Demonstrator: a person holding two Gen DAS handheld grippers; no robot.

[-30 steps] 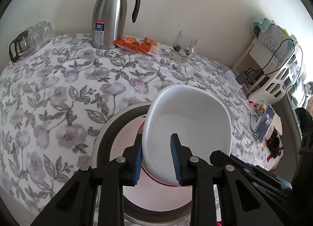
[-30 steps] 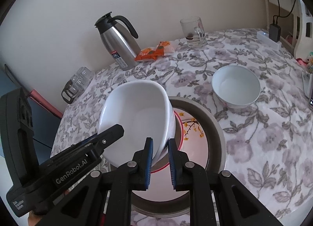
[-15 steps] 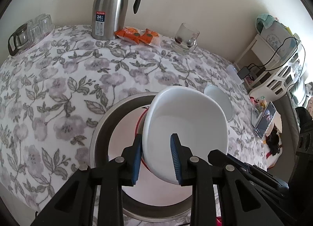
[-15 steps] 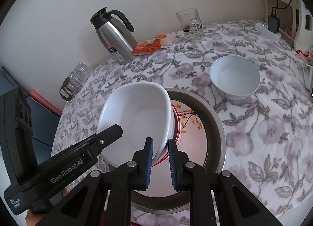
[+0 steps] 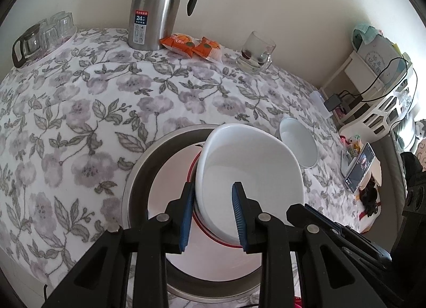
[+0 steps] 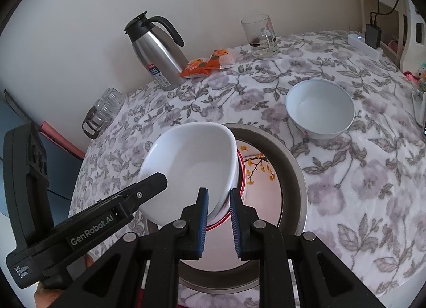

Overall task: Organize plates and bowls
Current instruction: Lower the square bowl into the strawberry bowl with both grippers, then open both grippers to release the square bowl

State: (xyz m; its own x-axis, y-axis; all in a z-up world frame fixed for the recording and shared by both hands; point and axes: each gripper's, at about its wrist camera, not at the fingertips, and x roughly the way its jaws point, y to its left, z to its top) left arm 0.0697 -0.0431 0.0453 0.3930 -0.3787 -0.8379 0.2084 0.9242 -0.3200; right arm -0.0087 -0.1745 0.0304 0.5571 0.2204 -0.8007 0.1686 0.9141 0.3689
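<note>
A wide metal basin (image 5: 138, 175) sits nearest on the counter (image 5: 80, 111); inside it lies a red-rimmed plate (image 6: 243, 172) with a yellow branch painted on it; a white squarish bowl (image 5: 250, 175) is tilted above the plate, empty; the left gripper (image 5: 213, 214) has its fingers (image 5: 186, 212) clamped on the bowl's near wall, one inside and one outside; the right gripper (image 6: 218, 220) grasps the bowl's opposite edge, fingers (image 6: 203, 217) nearly closed on the rim; farther right a round white bowl (image 6: 320, 111) stands empty on the floral cloth, apart from the basin; at the far edge, by the wall, stand a steel thermos jug (image 5: 153, 12), orange snack packets (image 5: 191, 45), a glass mug (image 5: 255, 53) and a cluster of glassware (image 5: 40, 36).
</note>
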